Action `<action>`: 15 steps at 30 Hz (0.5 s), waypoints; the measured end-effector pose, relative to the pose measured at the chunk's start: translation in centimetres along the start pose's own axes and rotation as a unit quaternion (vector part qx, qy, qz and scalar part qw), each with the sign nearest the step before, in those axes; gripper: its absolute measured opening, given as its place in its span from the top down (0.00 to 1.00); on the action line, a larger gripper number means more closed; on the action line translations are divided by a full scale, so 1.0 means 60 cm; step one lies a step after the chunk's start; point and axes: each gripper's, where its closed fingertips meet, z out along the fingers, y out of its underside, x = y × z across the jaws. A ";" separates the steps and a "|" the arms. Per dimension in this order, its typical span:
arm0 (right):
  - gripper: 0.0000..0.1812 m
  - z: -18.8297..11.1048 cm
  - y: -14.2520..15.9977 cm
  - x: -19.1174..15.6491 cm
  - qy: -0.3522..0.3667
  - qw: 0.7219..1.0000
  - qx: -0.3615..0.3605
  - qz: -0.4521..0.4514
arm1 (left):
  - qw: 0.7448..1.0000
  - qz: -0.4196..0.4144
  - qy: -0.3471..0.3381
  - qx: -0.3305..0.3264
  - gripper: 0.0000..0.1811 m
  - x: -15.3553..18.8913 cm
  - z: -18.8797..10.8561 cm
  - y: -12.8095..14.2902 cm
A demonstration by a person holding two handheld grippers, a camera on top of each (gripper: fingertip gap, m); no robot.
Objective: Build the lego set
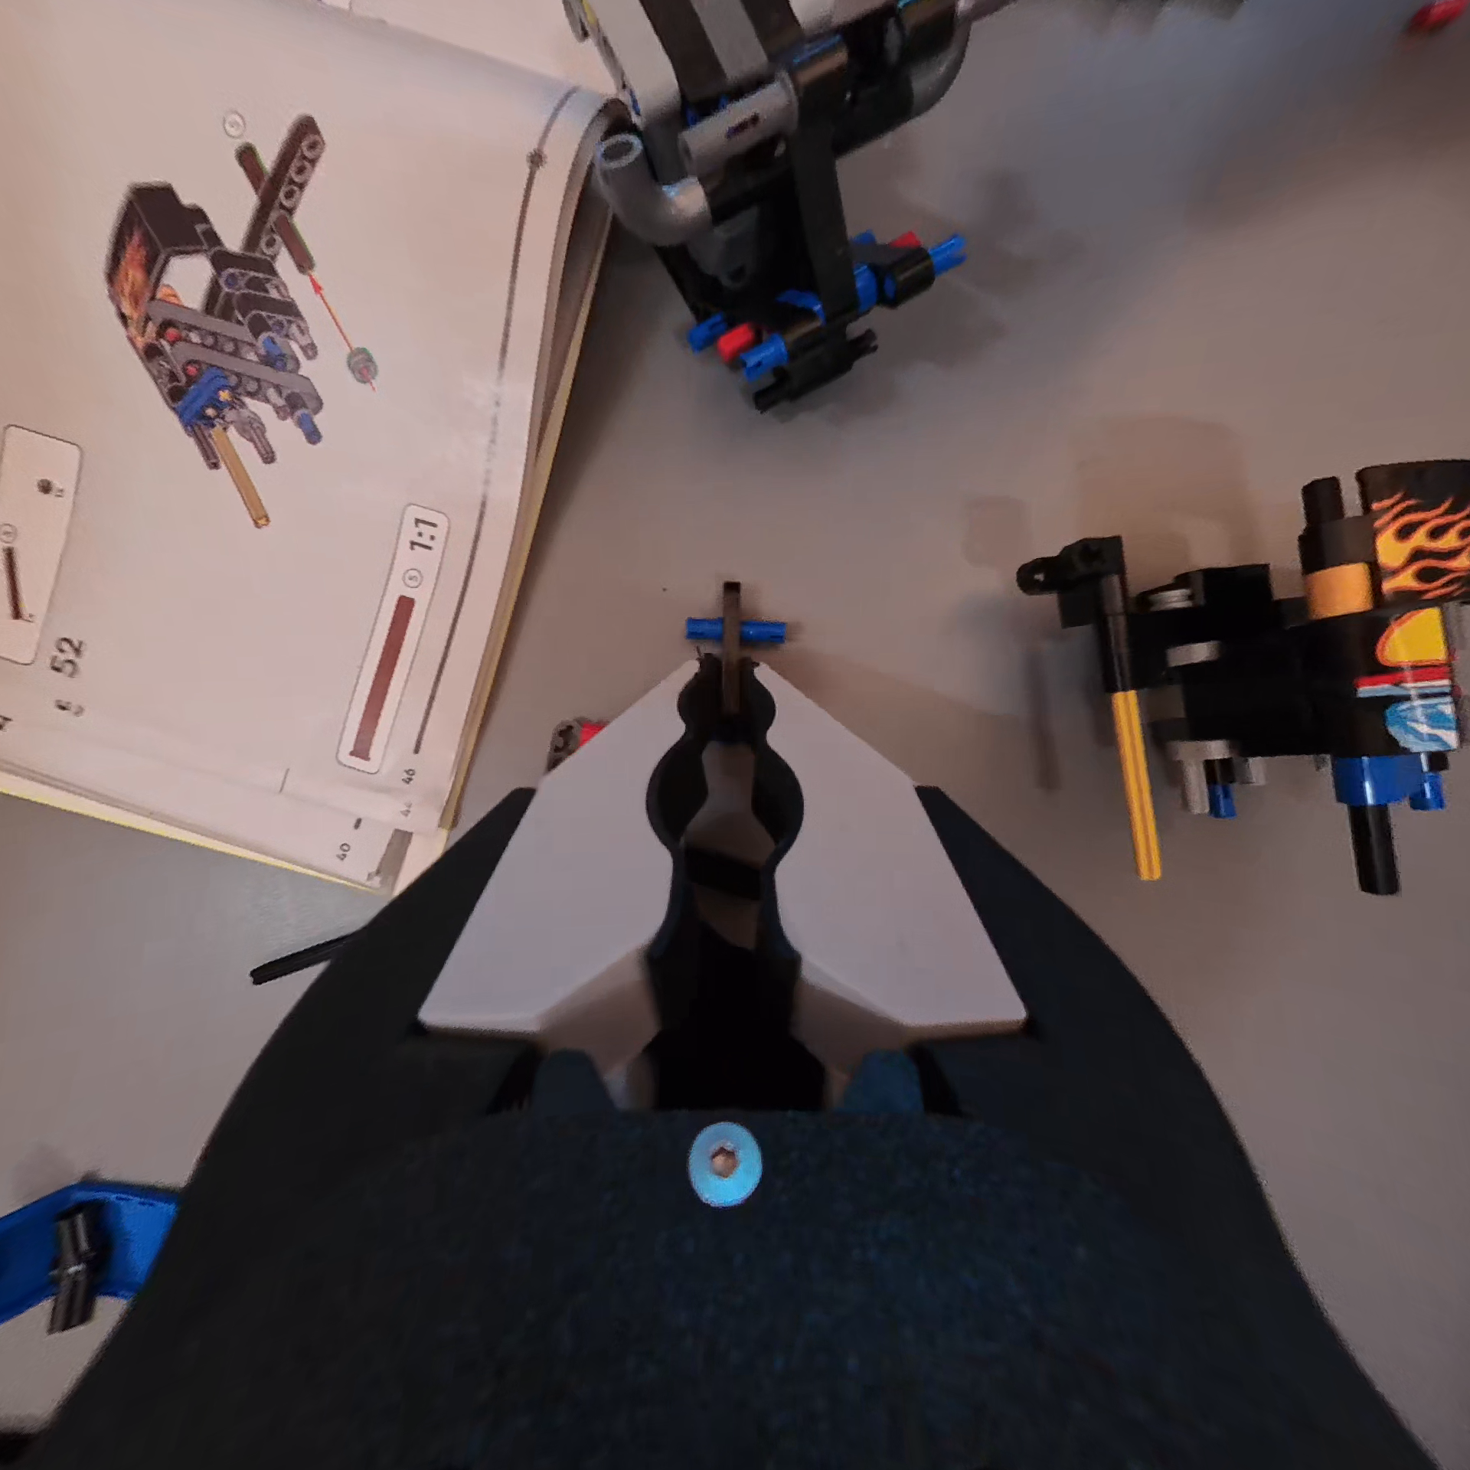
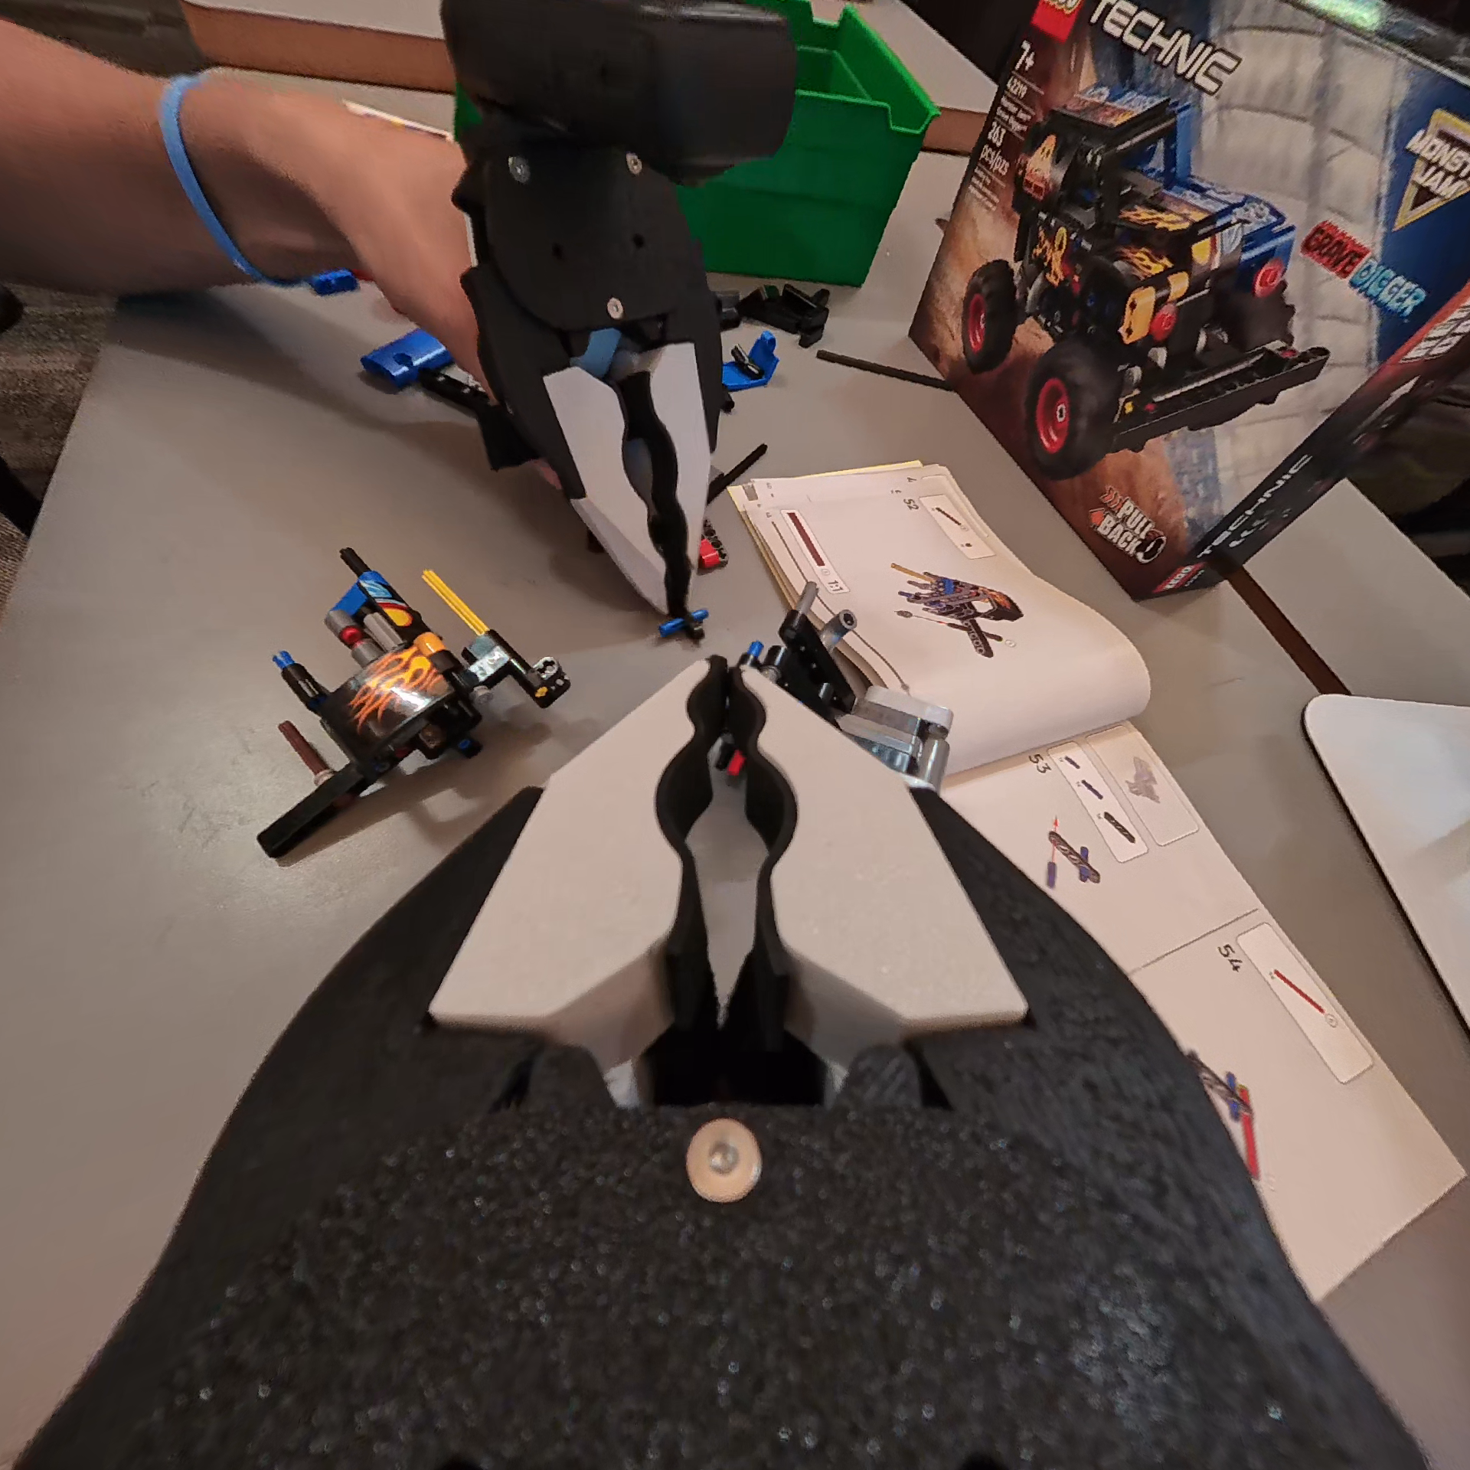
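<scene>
My left claw [image 1: 728, 668] pinches a thin dark beam [image 1: 732, 636] crossed by a blue pin [image 1: 736, 630], mid-frame over the bench [image 1: 875, 517]. My right claw [image 2: 725, 676] is pressed together, empty. Right of frame, the flame-decorated assembly [image 1: 1304, 676]; upper left, the open manual [image 1: 239, 398].

Two grippers: left gripper [image 1: 728, 664] and right gripper [image 2: 725, 676]. Two part-built lego chunks: flame-printed chunk [image 2: 394, 688] and grey-and-black chunk [image 1: 764, 199]. One instruction booklet [image 2: 1034, 636]. One set box [image 2: 1193, 262]. One green bin [image 2: 811, 159]. One loose yellow rod [image 1: 1136, 783]. One small black bar with blue pin [image 1: 733, 628]. Loose small pieces beyond: too blurred to count.
</scene>
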 end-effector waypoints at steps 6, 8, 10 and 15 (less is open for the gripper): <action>0.95 0.017 -0.026 -0.019 -0.043 0.992 0.057 0.103 | 0.941 0.222 -0.193 0.166 0.99 -0.001 -0.073 -0.094; 0.90 0.024 -0.031 -0.025 -0.064 0.985 0.066 0.143 | 0.897 0.293 -0.263 0.199 0.99 0.010 -0.097 -0.114; 0.87 0.033 -0.027 -0.022 -0.059 0.982 0.065 0.165 | 0.857 0.352 -0.311 0.213 0.99 0.026 -0.109 -0.125; 0.87 0.045 -0.039 -0.046 -0.103 0.970 0.086 0.203 | 0.796 0.425 -0.367 0.227 0.99 0.066 -0.113 -0.143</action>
